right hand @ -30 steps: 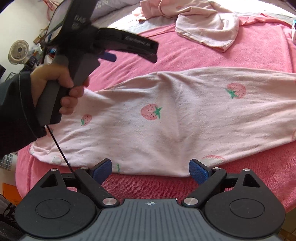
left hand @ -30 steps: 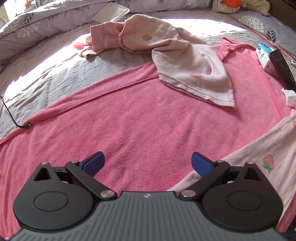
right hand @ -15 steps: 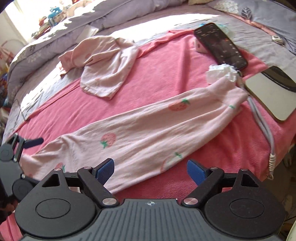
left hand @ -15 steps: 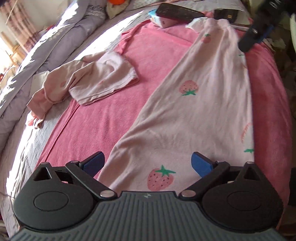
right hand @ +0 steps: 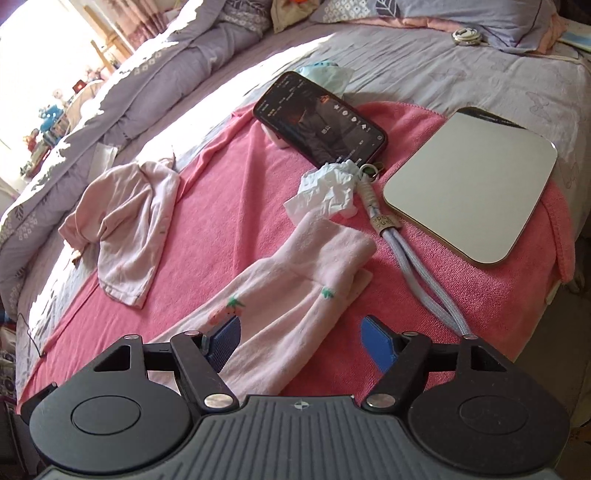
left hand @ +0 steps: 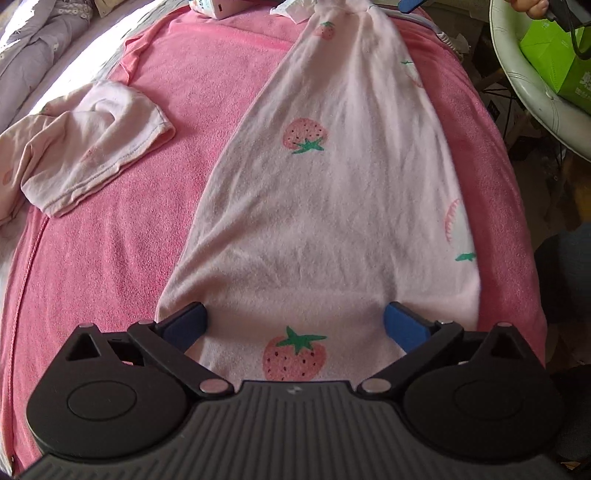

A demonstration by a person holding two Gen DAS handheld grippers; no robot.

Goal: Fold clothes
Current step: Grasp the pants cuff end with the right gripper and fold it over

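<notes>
A pale pink garment with strawberry prints (left hand: 332, 206) lies stretched out lengthwise on a pink towel (left hand: 147, 240). My left gripper (left hand: 295, 325) hangs open over its wide near end, with cloth spanning the space under the two blue pads. At the far narrow end a blue fingertip (left hand: 410, 4) of the right gripper shows. In the right wrist view that narrow end (right hand: 325, 258) lies between the fingers of my right gripper (right hand: 301, 341). Its jaws are closing with the cloth between them, and a wide gap still shows. A second pink garment (right hand: 125, 221) lies crumpled to the left.
A phone (right hand: 321, 122), a crumpled tissue (right hand: 328, 188), a grey lanyard cord (right hand: 417, 273) and a flat pale tablet (right hand: 469, 184) lie just beyond the narrow end. The bed edge drops off at the right, beside a white chair holding a green box (left hand: 554, 66). A lilac quilt (right hand: 184, 66) is bunched behind.
The left gripper swung from the bare towel to the garment's wide end. The right gripper travelled along the garment to its narrow end by the phone, and its jaws narrowed.
</notes>
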